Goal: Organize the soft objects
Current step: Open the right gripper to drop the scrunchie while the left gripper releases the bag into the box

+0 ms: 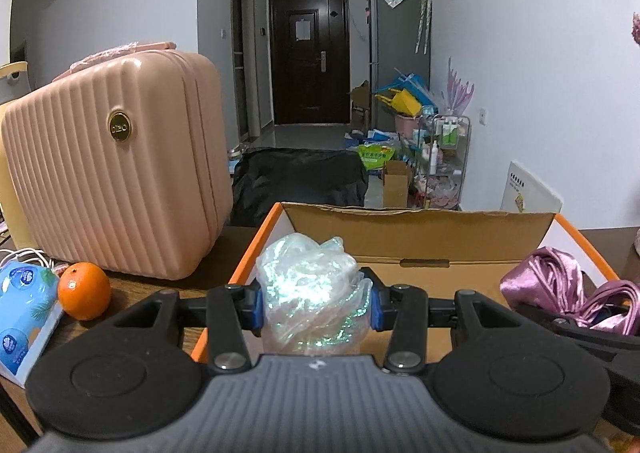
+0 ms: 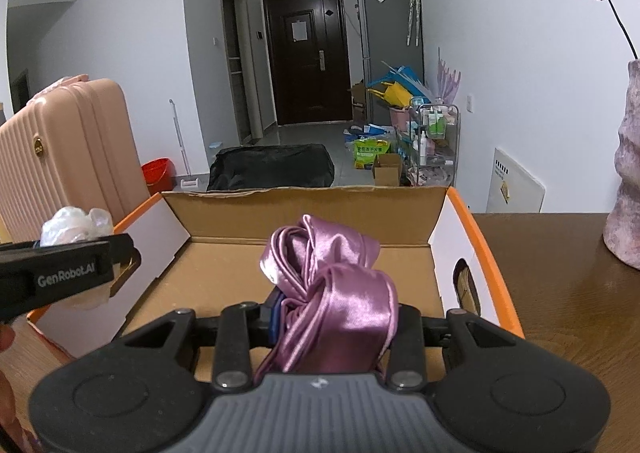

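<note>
Crinkled plastic film [image 1: 314, 293] and satin ribbon [image 2: 332, 293], light, limp and slippery, sit clenched mid-bundle in the left gripper [image 1: 315, 303] and right gripper [image 2: 336, 317] fingers above the cardboard box [image 2: 304, 209].

The crumpled clear plastic bag [image 1: 312, 293] had an iridescent, glossy sheen. The bunched pink-purple satin cloth [image 2: 340, 293] shone smoothly. The orange-edged brown cardboard box [image 2: 312, 209] looked matt and papery. The ribbed pink hard-shell case [image 1: 116, 173] was smooth plastic; the brown table [image 2: 560, 313] showed wood grain.
</note>
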{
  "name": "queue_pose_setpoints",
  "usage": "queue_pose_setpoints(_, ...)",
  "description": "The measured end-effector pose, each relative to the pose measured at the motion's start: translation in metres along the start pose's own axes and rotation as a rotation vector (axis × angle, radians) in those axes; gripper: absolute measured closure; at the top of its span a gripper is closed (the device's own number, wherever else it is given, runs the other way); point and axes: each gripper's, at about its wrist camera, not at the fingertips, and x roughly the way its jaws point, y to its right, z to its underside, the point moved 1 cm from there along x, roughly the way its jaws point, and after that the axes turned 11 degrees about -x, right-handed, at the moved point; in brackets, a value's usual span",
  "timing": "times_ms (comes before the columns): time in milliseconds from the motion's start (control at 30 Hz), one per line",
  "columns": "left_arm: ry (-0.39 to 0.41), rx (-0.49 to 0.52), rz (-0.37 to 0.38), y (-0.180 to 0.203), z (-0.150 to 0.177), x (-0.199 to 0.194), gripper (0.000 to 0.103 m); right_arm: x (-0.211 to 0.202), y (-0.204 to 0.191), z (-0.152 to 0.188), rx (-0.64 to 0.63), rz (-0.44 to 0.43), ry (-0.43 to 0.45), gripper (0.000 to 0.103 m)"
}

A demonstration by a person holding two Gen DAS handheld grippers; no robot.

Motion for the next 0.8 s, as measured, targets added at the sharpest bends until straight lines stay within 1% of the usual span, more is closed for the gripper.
queue_pose_setpoints(167,0.007,0.006,-0.014,0.0,0.002,0.0,0.057,-0.002,0.001,0.0,0.011,0.01,0.026,0.068)
queue_pose_setpoints(300,0.009,-0.002,-0.012,0.001,0.003,-0.001,0.056,-0.002,0.002,0.003,0.013,0.01,0.025,0.068)
queue_pose_setpoints(333,0.009,-0.002,-0.011,0.001,0.003,-0.002,0.055,-0.003,0.003,0.004,0.013,0.01,0.025,0.067)
queue_pose_setpoints(400,0.014,-0.007,-0.018,-0.001,0.002,-0.002,0.047,-0.004,0.003,0.004,0.013,0.013,0.024,0.063)
queue_pose_setpoints(467,0.025,-0.034,-0.02,-0.005,0.001,-0.004,0.023,-0.005,0.003,0.004,0.017,0.023,0.024,0.057)
queue_pose_setpoints(500,0.036,-0.043,-0.026,-0.006,-0.001,-0.005,0.019,-0.004,0.003,0.003,0.018,0.026,0.025,0.055)
queue_pose_setpoints(533,0.045,-0.05,-0.029,-0.007,-0.002,-0.007,0.011,-0.005,0.003,0.003,0.019,0.028,0.026,0.047)
queue_pose_setpoints(567,0.053,-0.059,-0.03,-0.008,-0.001,-0.009,0.002,-0.005,0.003,0.003,0.02,0.034,0.029,0.034)
queue_pose_setpoints(600,0.06,-0.067,-0.034,-0.009,-0.002,-0.01,0.0,-0.006,0.003,0.002,0.02,0.043,0.033,0.019)
queue_pose_setpoints(633,0.065,-0.07,-0.039,-0.01,-0.002,-0.011,0.0,-0.007,0.002,0.002,0.021,0.052,0.04,0.015)
queue_pose_setpoints(667,0.066,-0.07,-0.041,-0.01,-0.003,-0.012,0.0,-0.009,0.002,0.002,0.021,0.058,0.052,0.013)
queue_pose_setpoints(733,0.055,-0.07,-0.045,-0.01,-0.002,-0.01,0.0,-0.011,0.002,0.002,0.015,0.064,0.065,0.012)
queue_pose_setpoints(800,0.047,-0.074,-0.047,-0.011,-0.003,-0.009,0.0,-0.01,0.001,0.002,0.009,0.066,0.058,0.011)
